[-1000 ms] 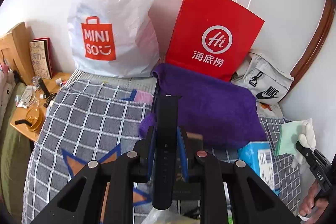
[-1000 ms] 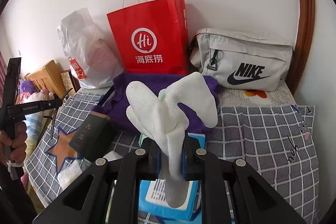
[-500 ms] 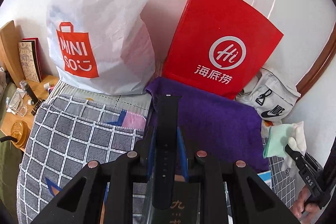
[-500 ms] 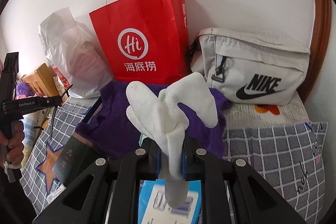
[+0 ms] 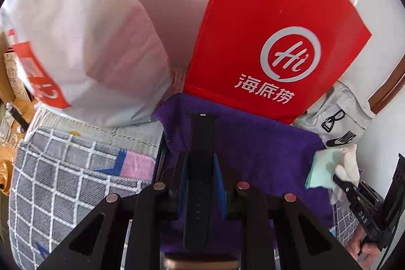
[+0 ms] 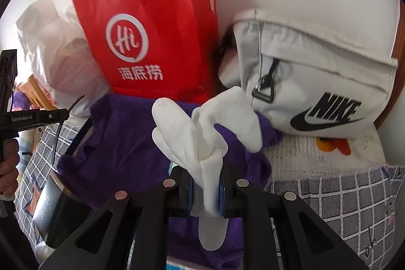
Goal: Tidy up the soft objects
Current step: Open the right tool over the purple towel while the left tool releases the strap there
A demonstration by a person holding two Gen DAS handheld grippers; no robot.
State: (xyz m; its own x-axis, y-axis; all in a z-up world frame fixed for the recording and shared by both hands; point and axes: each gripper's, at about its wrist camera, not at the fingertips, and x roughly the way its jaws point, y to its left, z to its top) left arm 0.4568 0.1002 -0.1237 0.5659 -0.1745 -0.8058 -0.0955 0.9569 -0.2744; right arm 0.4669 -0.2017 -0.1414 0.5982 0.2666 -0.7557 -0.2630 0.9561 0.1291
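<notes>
My left gripper (image 5: 198,176) is shut on a black watch strap (image 5: 200,158) that sticks forward over a purple towel (image 5: 265,156) on the bed. My right gripper (image 6: 206,184) is shut on white socks (image 6: 202,128), with a pale green cloth tucked behind them. It holds them above the same purple towel (image 6: 121,143). In the left wrist view the right gripper (image 5: 339,181) shows at the right edge with the socks (image 5: 350,163) and green cloth (image 5: 322,172).
A red paper bag (image 5: 273,37) (image 6: 152,42) and a white plastic Miniso bag (image 5: 83,42) stand against the wall. A grey Nike pouch (image 6: 316,82) lies right of them. A checked grey blanket (image 5: 63,181) covers the bed. A dark box (image 6: 55,214) lies left of the towel.
Both grippers have moved forward toward the bags and wall, which now look much larger. Each still holds its item; the blue box has dropped out of view.
</notes>
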